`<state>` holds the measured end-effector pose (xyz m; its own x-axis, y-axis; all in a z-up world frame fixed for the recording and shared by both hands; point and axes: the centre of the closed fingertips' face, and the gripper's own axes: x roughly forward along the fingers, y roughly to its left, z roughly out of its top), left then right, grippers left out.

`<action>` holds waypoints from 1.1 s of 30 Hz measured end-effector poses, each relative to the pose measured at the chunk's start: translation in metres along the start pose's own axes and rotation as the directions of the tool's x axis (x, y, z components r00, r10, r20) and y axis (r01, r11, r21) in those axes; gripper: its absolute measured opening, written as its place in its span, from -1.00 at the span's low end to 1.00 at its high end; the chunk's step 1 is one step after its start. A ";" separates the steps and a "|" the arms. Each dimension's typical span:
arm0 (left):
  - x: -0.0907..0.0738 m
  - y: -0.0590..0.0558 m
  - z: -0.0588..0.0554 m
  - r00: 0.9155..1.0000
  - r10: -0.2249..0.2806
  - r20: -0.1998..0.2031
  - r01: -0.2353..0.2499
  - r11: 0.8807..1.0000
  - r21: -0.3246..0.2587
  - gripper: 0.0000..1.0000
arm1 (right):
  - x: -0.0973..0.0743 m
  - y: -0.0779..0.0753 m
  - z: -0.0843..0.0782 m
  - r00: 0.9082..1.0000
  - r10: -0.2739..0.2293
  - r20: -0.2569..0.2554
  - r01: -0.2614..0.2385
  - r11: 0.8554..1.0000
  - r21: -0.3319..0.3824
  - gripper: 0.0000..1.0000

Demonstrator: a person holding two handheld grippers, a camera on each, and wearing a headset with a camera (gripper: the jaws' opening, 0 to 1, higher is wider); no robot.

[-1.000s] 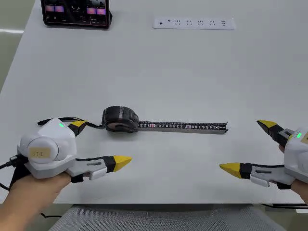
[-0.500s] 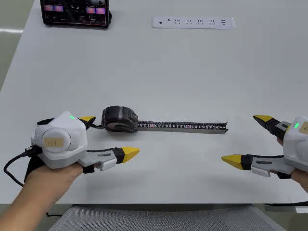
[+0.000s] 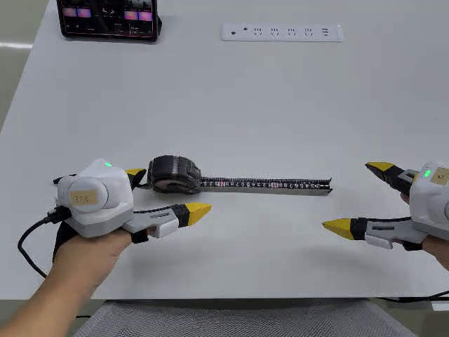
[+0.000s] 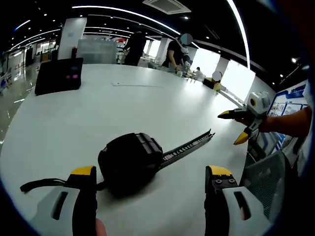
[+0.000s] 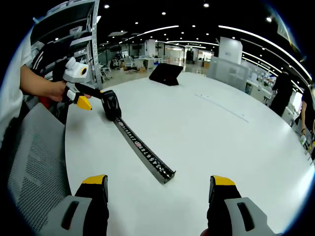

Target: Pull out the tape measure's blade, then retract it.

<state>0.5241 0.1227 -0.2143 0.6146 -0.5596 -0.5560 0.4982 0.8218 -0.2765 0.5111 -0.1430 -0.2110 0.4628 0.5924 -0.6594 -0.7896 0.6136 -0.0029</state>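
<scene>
A black tape measure case [image 3: 174, 174] lies on the white table [image 3: 231, 98] with its blade [image 3: 266, 184] pulled out to the right, flat on the surface. My left gripper [image 3: 168, 192] stands open just left of the case, one yellow tip behind it and one in front; the left gripper view has the case [image 4: 130, 160] just ahead of the open jaws. My right gripper [image 3: 359, 196] is open, a short way right of the blade's end hook [image 3: 328, 186]. The right gripper view has the blade's end [image 5: 165, 175] between and ahead of the jaws.
A dark tablet [image 3: 109, 17] stands at the table's far left and a white power strip [image 3: 282, 32] lies at the far middle. A grey mesh chair [image 3: 231, 317] sits below the near table edge. People stand in the background of the left gripper view.
My left gripper has moved right and forward, so its jaws now flank the case's left side. The right gripper has shifted slightly. Case and blade have stayed put.
</scene>
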 end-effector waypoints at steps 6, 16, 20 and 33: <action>0.003 -0.001 0.003 1.000 0.000 0.010 0.000 1.000 -0.019 0.77 | 0.002 -0.001 0.000 1.000 0.004 -0.002 -0.004 1.000 -0.001 0.66; 0.004 -0.003 0.003 1.000 0.004 0.019 -0.004 0.999 -0.036 0.77 | 0.002 -0.001 -0.002 1.000 0.007 -0.006 -0.007 1.000 -0.001 0.65; 0.004 -0.003 0.004 0.999 0.010 0.031 -0.009 0.999 -0.053 0.76 | 0.002 0.000 -0.003 1.000 0.009 -0.009 -0.009 1.000 -0.007 0.61; 0.007 0.004 0.004 0.996 0.079 0.040 -0.073 0.989 -0.128 0.61 | 0.005 -0.005 -0.002 0.998 0.047 -0.042 -0.049 0.997 -0.053 0.40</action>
<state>0.5329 0.1214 -0.2161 0.6760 -0.4972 -0.5439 0.3695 0.8673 -0.3336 0.5162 -0.1441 -0.2155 0.4079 0.5983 -0.6897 -0.8316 0.5552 -0.0101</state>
